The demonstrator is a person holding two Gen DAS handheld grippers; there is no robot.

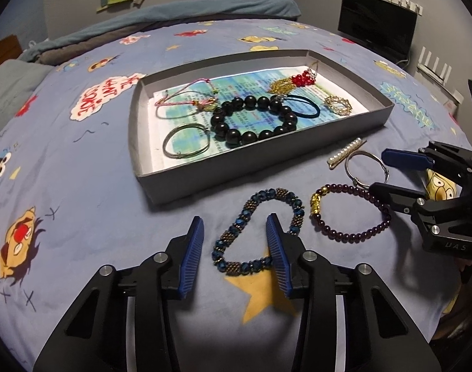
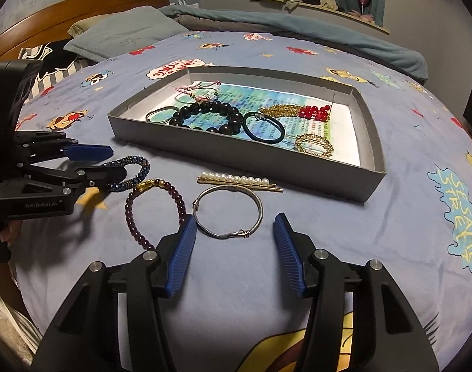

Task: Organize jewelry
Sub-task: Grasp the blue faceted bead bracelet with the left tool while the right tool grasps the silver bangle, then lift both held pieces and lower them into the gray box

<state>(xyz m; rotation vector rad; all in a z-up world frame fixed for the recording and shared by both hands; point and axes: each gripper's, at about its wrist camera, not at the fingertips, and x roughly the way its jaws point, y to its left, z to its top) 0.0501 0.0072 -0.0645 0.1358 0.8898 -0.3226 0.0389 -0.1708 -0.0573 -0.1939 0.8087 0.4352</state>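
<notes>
The blue beaded bracelet (image 1: 257, 232) lies on the bed's blue cartoon sheet (image 1: 81, 201), at about 6 o'clock from the grey tray (image 1: 186, 175). The left gripper (image 1: 235, 232) is lowered over it, half spread: its right finger (image 1: 277, 257) stands inside the loop and its left finger (image 1: 191, 257) outside, so one side of the bracelet sits between the pads, which do not visibly press on it.

The silver bangle (image 2: 228, 210) lies at 6 o'clock from the tray in the right wrist view, just in front of the right gripper (image 2: 233, 235). That gripper is also half spread and pinches nothing; its left finger (image 2: 183, 254) is just beside the bangle's rim and overlaps the purple beaded bracelet (image 2: 155, 207); whether it touches either cannot be told.

Four pieces lie loose on the bed: the blue bracelet, the purple bracelet with its gold charm, the silver bangle and one pearl hair clip (image 2: 239, 181) just beyond the bangle.

Inside the tray seven pieces can be counted: one black bead bracelet (image 1: 254, 121), one thin silver hoop (image 1: 186, 141) at 7 o'clock, one pink cord bracelet (image 1: 186, 99) at 10 o'clock, one dark elastic band (image 1: 305, 108), one gold tassel (image 1: 282, 86) with one red bead cluster (image 1: 304, 77) at 1 o'clock, and one gold pearl ring brooch (image 1: 338, 104) at 3 o'clock.
</notes>
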